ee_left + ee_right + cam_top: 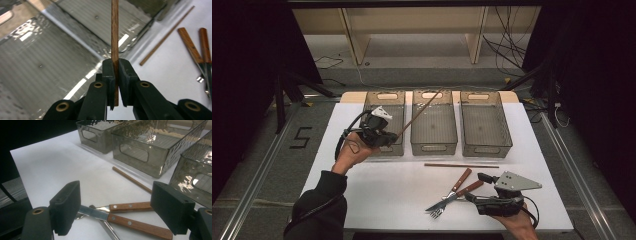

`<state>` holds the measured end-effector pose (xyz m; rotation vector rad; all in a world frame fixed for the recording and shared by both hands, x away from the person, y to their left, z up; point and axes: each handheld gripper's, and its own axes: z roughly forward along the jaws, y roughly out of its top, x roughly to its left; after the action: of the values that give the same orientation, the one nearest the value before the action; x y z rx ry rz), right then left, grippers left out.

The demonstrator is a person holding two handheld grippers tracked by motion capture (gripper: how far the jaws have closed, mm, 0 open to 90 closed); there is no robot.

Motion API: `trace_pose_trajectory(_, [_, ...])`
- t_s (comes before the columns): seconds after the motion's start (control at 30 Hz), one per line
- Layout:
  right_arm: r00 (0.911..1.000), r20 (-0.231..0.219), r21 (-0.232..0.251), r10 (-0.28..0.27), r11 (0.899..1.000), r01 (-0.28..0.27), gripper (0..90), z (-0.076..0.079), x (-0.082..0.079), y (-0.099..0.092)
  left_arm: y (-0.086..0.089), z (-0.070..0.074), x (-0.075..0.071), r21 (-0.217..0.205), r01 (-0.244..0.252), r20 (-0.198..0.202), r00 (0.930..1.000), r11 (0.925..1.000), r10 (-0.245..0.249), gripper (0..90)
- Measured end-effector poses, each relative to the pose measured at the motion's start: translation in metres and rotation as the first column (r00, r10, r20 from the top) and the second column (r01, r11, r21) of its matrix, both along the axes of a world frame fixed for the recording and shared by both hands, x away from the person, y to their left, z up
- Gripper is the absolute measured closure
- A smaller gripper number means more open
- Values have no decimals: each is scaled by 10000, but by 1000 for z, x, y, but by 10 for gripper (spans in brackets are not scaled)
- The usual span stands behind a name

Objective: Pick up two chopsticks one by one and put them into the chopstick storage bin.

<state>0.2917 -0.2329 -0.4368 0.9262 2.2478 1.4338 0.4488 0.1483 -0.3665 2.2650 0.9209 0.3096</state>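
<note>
My left gripper (pixel 391 137) hovers over the front of the left clear bin (pixel 384 95), shut on a thin brown wooden stick (pixel 419 114) that slants up and right over the middle bin (pixel 434 146). In the left gripper view the stick (pixel 115 35) is pinched upright between the jaws (pixel 116 68). A second stick (pixel 461 165) lies on the white table (pixel 362 195) in front of the bins. My right gripper (pixel 475 188) rests low at the front right, open, its jaws (pixel 117 205) spread on either side of a wooden-handled knife (pixel 130 222) and fork (pixel 130 206).
A third clear bin (pixel 486 150) stands at the right of the row. The knife and fork (pixel 457 190) lie crossed near the table's front edge. Shelving and cables sit beyond the table's far edge.
</note>
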Motion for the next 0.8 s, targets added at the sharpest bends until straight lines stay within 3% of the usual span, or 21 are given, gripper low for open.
trace_pose_trajectory(0.3, [10000,-2,26,-11,10000,11,250,0,0,0,26,-2,12,-64,-874,-1,9962,9962,874,835])
trace_pose_trajectory(0.8, [10000,-10,29,-13,10000,13,251,0,0,0,52,-15,27,-239,-2031,-180,9791,9789,2027,835])
